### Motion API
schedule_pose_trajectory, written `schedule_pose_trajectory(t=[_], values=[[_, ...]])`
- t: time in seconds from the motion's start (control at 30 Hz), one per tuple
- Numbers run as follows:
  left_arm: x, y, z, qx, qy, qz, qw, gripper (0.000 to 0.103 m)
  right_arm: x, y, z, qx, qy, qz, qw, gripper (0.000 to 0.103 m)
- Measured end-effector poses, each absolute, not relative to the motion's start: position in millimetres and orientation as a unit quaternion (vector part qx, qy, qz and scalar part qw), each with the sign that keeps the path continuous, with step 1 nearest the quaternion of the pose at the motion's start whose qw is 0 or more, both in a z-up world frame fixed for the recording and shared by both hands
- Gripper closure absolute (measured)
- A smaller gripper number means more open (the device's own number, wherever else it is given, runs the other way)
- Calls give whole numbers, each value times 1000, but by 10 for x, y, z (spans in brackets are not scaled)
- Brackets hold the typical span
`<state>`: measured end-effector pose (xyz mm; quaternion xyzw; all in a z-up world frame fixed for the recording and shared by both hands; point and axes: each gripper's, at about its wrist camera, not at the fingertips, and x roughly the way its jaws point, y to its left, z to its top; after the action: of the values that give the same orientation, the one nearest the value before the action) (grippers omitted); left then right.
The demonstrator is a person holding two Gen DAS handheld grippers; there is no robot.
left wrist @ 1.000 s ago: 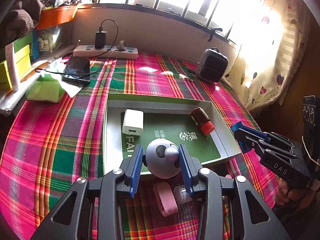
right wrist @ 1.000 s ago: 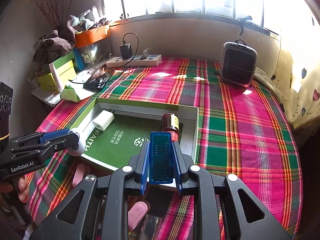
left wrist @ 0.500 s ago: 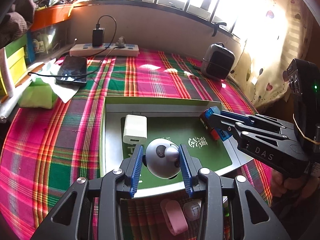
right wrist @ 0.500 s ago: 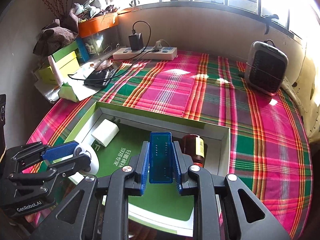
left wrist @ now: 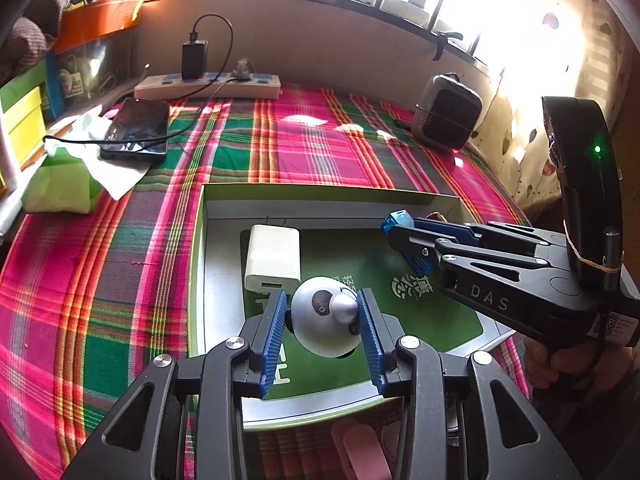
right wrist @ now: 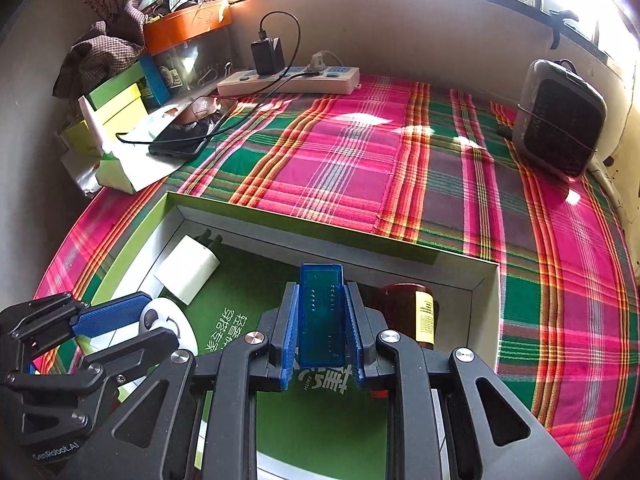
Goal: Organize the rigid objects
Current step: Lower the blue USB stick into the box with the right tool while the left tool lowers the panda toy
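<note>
We are finding the brown bottle (right wrist: 416, 312) lying at the right end of the green box (left wrist: 320, 196), half hidden behind our right tongs (right wrist: 322, 320); its cap is not showing. A pink item (left wrist: 360, 452) on the table just outside the box's near wall is being cut off by our left tongs (left wrist: 324, 320), and we cannot tell what it is.

Our left tongs are gripping a grey ball-shaped toy (left wrist: 326, 326) over the box's near half. Our right tongs are clamping a blue translucent block (right wrist: 322, 316) over the box's right part. A white charger (left wrist: 274, 258) is lying inside the box, near its far-left corner.

Beyond the box, on the plaid cloth (right wrist: 360, 168): a phone (left wrist: 136, 130) to the far left, a power strip (left wrist: 208, 86) past it, and a small heater (right wrist: 560, 120) to the far right.
</note>
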<state>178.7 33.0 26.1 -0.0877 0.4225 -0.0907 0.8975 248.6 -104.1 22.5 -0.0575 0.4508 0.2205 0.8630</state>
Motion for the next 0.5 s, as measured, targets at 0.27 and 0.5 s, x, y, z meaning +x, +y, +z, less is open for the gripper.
schedule_pose_trajectory(t=[0.27,0.5], values=[[1826,334,216,-84,427,-84,896,68,2564,-1000,165,-64,454,218,862,80],[1856,342,191,-83,429,-81,896,68,2583,-1005,124,-60,457,220,860,80]])
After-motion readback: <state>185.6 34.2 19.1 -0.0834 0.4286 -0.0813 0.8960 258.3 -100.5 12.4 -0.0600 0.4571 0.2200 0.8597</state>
